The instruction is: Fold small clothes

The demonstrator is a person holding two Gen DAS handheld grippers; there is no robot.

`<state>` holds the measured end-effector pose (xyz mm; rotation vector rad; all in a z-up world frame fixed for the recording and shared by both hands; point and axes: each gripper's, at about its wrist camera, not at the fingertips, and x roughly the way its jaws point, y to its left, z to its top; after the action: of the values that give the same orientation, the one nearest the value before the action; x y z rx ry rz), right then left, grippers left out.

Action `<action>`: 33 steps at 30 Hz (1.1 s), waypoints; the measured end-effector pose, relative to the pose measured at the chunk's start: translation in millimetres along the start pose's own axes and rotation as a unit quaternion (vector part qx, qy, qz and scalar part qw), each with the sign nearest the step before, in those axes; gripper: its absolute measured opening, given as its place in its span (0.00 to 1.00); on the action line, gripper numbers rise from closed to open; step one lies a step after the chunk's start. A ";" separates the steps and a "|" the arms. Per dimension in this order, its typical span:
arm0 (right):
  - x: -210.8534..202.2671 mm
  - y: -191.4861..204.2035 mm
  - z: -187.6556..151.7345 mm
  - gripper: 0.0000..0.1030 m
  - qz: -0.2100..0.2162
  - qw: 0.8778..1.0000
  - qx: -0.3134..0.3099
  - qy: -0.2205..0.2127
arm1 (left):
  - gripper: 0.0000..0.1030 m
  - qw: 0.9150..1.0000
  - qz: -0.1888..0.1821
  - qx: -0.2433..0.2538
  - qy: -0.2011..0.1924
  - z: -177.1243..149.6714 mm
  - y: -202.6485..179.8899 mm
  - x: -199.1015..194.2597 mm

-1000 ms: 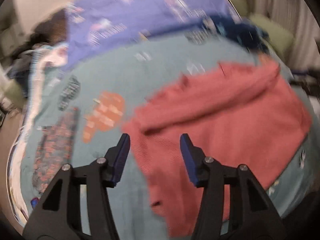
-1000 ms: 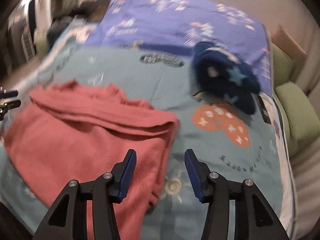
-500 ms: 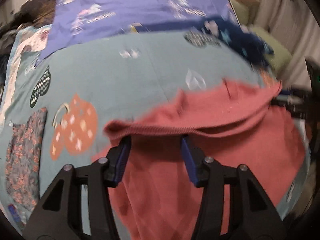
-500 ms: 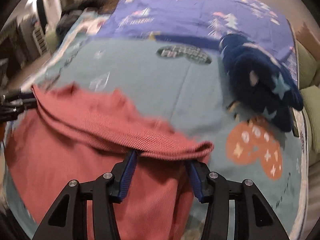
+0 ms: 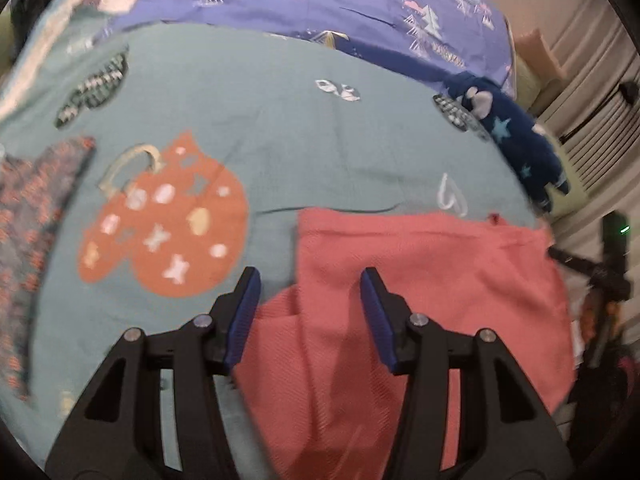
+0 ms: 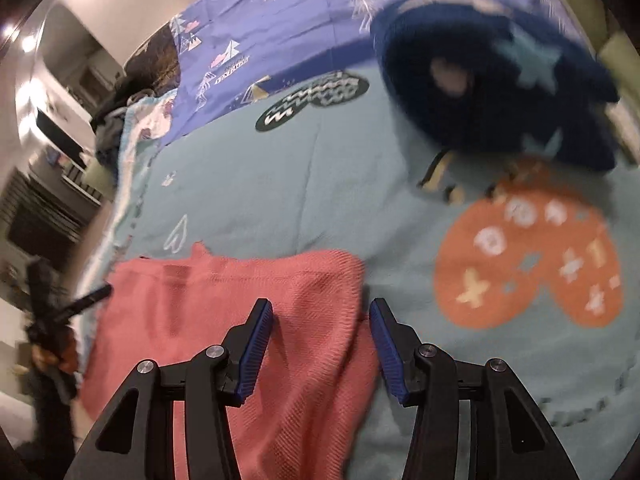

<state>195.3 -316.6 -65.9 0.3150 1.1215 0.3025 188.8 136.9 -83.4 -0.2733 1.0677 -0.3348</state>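
A coral-red knit garment (image 5: 420, 280) lies folded over on the teal bedspread (image 5: 280, 140), its folded edge straight across the far side. My left gripper (image 5: 310, 298) is open above the garment's left corner, holding nothing. In the right wrist view the same garment (image 6: 240, 300) lies at lower left. My right gripper (image 6: 320, 332) is open over its right corner, also empty. The other gripper shows at the far edge of each view.
A dark blue star-patterned garment (image 6: 500, 80) lies crumpled at the far right of the bed. A floral patterned cloth (image 5: 28, 208) lies at the left. A purple tree-print sheet (image 5: 320, 0) covers the far end. Green cushions (image 5: 536, 76) sit beyond the bed's right side.
Both grippers carried the garment's near edge forward over the rest, laid it down as a fold, and now stand open above it.
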 end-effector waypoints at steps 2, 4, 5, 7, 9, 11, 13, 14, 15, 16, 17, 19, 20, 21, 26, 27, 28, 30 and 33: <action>5.4 4.4 2.5 0.21 0.017 1.000 -0.002 0.000 | 0.10 1.000 -0.024 0.003 -0.008 1.0 -4.3 0.9; 2.5 7.8 3.9 0.04 0.007 1.000 0.004 -0.010 | 0.05 1.000 -0.009 0.003 -0.025 1.3 -9.5 -6.3; -8.3 9.7 3.8 0.04 0.005 0.999 0.006 -0.037 | 0.05 0.999 -0.002 0.009 -0.050 -0.1 -13.6 -17.0; -18.4 9.7 5.2 0.04 -0.004 0.998 -0.003 -0.056 | 0.03 0.997 0.017 0.019 -0.079 -1.8 -16.6 -29.3; -11.3 3.6 8.0 0.06 -0.033 0.999 -0.004 -0.037 | 0.03 0.994 0.067 0.018 -0.080 0.8 -10.2 -23.3; 2.1 -6.5 4.7 0.13 -0.040 0.999 0.023 0.003 | 0.04 0.995 0.083 -0.011 -0.049 -1.4 5.4 -11.4; -4.0 -11.4 -3.9 0.16 -0.032 0.999 0.039 0.002 | 0.04 0.997 0.060 -0.039 -0.039 -9.9 15.0 -15.3; -15.1 -13.3 -10.6 0.22 -0.031 0.998 0.044 -0.011 | 0.04 0.997 0.048 -0.044 -0.045 -17.0 16.4 -24.7; -25.1 -15.1 -16.0 0.27 -0.033 0.998 0.049 -0.019 | 0.10 0.997 0.042 -0.043 -0.048 -23.9 15.9 -33.3; -35.2 -18.6 -23.2 0.37 -0.033 0.998 0.054 -0.027 | 0.22 0.997 0.035 -0.042 -0.052 -32.5 15.0 -43.4; -46.4 -21.3 -32.1 0.43 -0.032 0.997 0.059 -0.036 | 0.30 0.997 0.026 -0.044 -0.057 -43.4 14.2 -55.9; -63.0 -22.9 -51.1 0.44 -0.020 0.997 0.059 -0.038 | 0.43 0.997 0.006 -0.041 -0.061 -63.1 8.9 -73.9; -66.4 -21.0 -59.9 0.45 -0.009 0.998 0.059 -0.031 | 0.44 0.998 -0.010 -0.036 -0.058 -74.0 6.4 -81.0; -66.7 -19.6 -69.8 0.47 0.006 0.998 0.062 -0.020 | 0.45 0.998 -0.020 -0.033 -0.050 -83.3 4.0 -83.9; -47.2 -9.7 -105.6 0.16 0.023 0.997 0.062 0.033 | 0.09 1.000 0.024 0.009 0.008 -122.5 -14.2 -72.0; -44.5 -9.2 -108.9 0.09 -0.007 0.998 0.054 0.032 | 0.09 0.999 0.037 0.015 0.007 -129.4 -14.3 -69.4; -44.9 -13.0 -110.9 0.09 -0.004 0.998 0.063 0.026 | 0.09 0.999 0.039 0.019 -0.004 -135.8 -13.0 -71.3; -49.2 -20.0 -113.7 0.09 -0.005 0.996 0.086 0.020 | 0.09 0.999 0.038 0.014 -0.008 -140.4 -8.8 -78.5; -66.1 -1.4 -118.8 0.21 -0.071 0.996 0.052 0.010 | 0.08 0.999 0.026 -0.008 -0.020 -145.6 -1.1 -97.3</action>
<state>60.4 -332.6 -59.2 0.3228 1.1750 0.1231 16.5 166.1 -71.1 -0.2643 1.0369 -0.2733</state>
